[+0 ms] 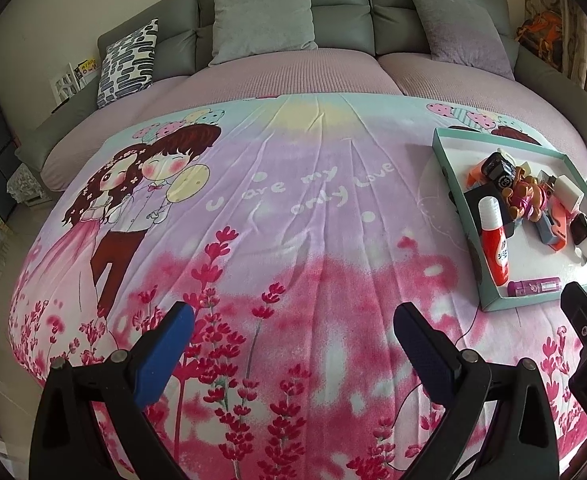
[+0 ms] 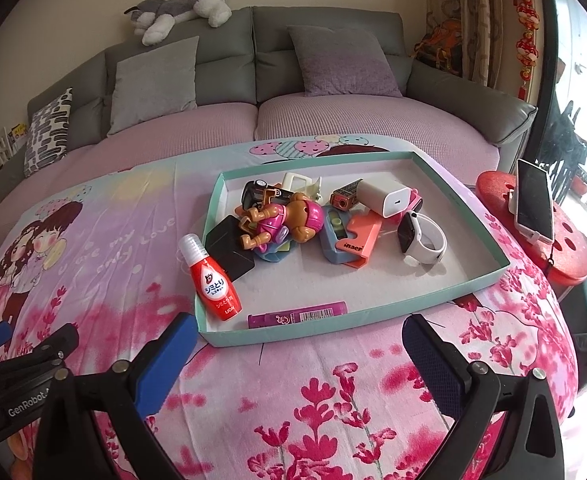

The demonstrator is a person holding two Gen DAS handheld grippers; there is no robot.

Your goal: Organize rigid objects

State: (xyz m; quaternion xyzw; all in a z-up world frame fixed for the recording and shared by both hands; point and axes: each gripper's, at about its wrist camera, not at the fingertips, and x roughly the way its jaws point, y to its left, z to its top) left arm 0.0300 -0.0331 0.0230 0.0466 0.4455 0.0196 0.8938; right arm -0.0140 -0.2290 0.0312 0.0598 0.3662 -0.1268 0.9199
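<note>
Both our left tongs [image 1: 293, 320] and right tongs [image 2: 299, 334] hang apart and empty above the blanket [image 1: 293, 220], while the toy figure [image 2: 281, 220], charger [image 2: 381, 198] and stain-remover bottle [image 2: 211, 280] lie gathered in the teal tray [image 2: 473, 216] at twelve o'clock, seemingly corralled there for tidiness.

Soft printed cloth blanket [image 2: 333, 380], matt cardboard tray [image 2: 489, 276], glossy plastic bottle [image 2: 213, 280]

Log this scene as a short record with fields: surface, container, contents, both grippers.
surface: printed blanket in front of a grey sofa
container: shallow teal tray on the blanket
contents: red bottle, purple tube, toy figure, white charger, white smartwatch, other small items piled together
left gripper: open, empty, over the blanket left of the tray
right gripper: open, empty, facing the tray's near edge
</note>
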